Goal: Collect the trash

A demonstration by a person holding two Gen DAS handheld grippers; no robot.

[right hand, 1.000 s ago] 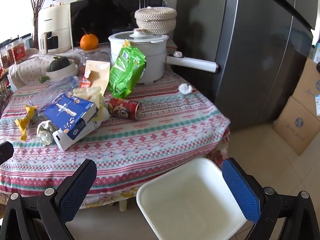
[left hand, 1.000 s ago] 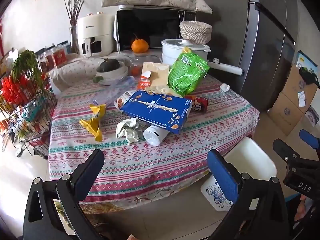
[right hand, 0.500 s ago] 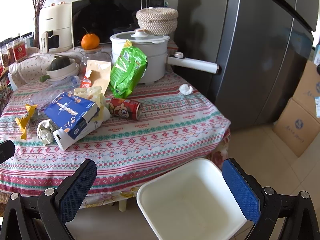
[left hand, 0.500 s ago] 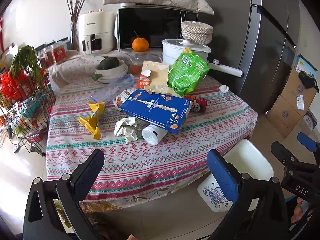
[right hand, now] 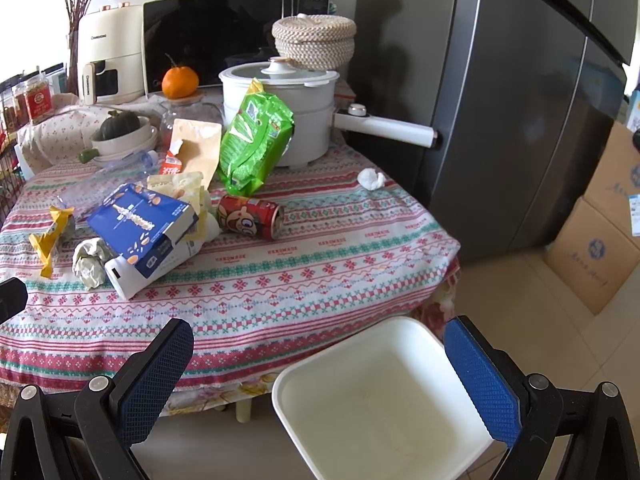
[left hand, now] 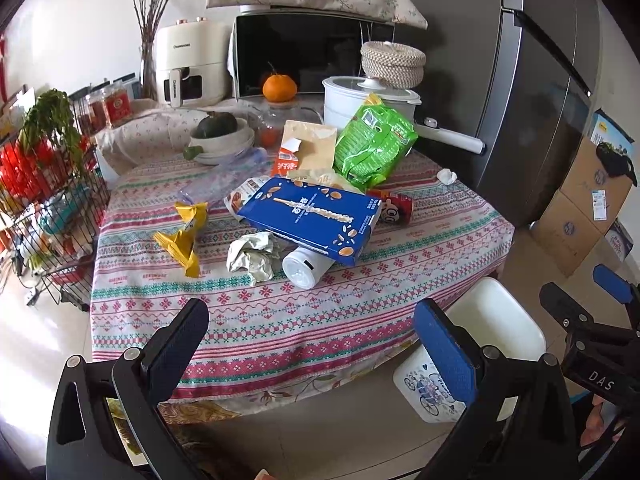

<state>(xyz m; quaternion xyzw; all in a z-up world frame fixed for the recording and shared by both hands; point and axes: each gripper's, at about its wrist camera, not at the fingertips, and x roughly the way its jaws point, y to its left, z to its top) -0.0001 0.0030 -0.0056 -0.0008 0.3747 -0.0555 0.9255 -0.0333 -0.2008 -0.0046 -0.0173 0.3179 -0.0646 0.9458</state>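
1. Both sets of tongs hang in front of a cluttered desk (left hand: 280,320) spread with a striped, patterned cloth. The left tongs (left hand: 312,328) stand wide open and grip nothing.
2. The right tongs (right hand: 320,354) are likewise spread wide and empty, poised above a white bin (right hand: 384,392) that sits on the floor just off the desk's near right corner.
3. Trash lies mid-desk: a blue box (left hand: 310,216) rests tilted on a white bottle (left hand: 306,266) lying on its side, with a crumpled paper wad (left hand: 252,254) touching the bottle's left.
4. A yellow wrapper (left hand: 184,236) lies apart to the left of the wad.
5. A red can (right hand: 250,216) lies on its side just right of the box.
6. A green snack bag (right hand: 254,144) leans upright against a white pot (right hand: 304,120) at the far side; a tan pouch (right hand: 196,148) stands to the bag's left.
7. A small white tissue ball (right hand: 372,179) sits alone near the far right edge of the desk, close to the grey fridge (right hand: 500,100).
8. An orange (right hand: 180,82) sits on a jar in front of the microwave (right hand: 224,36) at the far end.
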